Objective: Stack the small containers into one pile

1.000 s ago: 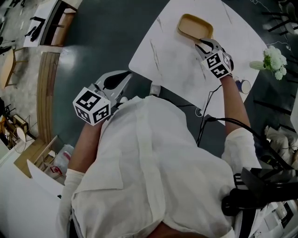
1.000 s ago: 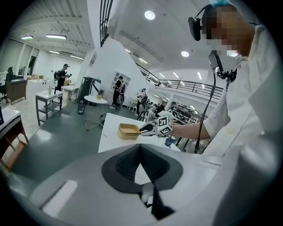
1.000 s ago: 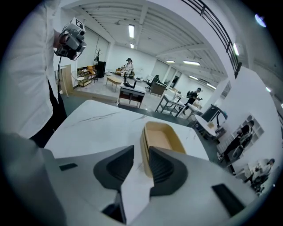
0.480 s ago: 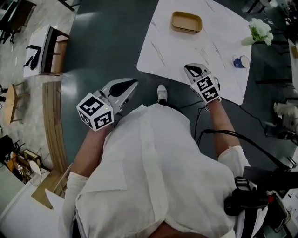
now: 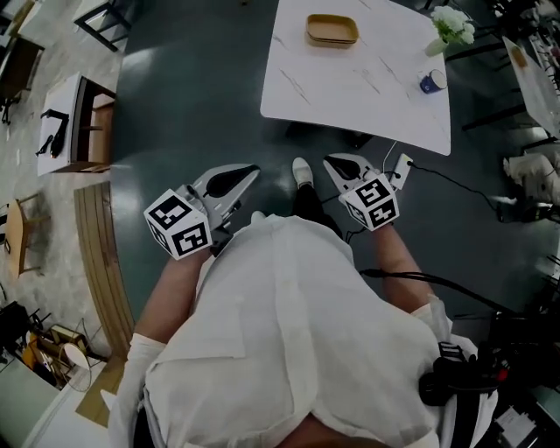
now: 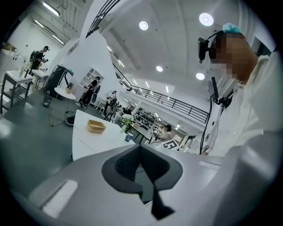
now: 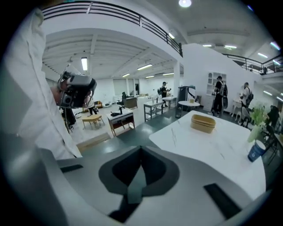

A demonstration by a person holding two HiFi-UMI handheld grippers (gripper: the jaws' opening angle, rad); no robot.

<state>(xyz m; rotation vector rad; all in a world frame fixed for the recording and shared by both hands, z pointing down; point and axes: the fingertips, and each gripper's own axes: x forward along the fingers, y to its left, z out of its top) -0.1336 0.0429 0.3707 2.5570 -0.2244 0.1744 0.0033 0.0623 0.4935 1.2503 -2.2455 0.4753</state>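
Note:
A pile of tan small containers (image 5: 332, 30) sits nested at the far side of the white marble table (image 5: 350, 87). It also shows in the left gripper view as the containers (image 6: 96, 126) and in the right gripper view as the containers (image 7: 203, 123). My left gripper (image 5: 249, 171) hangs over the dark floor by my body, jaws shut and empty (image 6: 140, 146). My right gripper (image 5: 332, 162) is just off the table's near edge, also shut with nothing in it (image 7: 140, 148). Both are well away from the pile.
A blue cup (image 5: 428, 82) and a white flower bunch (image 5: 451, 22) stand at the table's right side. A cable with a plug (image 5: 398, 166) lies on the floor below the table edge. A wooden bench (image 5: 96, 254) and a small side table (image 5: 74, 122) are at the left.
My right gripper has pulled back from the container pile to beside my body. I have stepped away, so the table now lies farther off. The left gripper has hardly moved.

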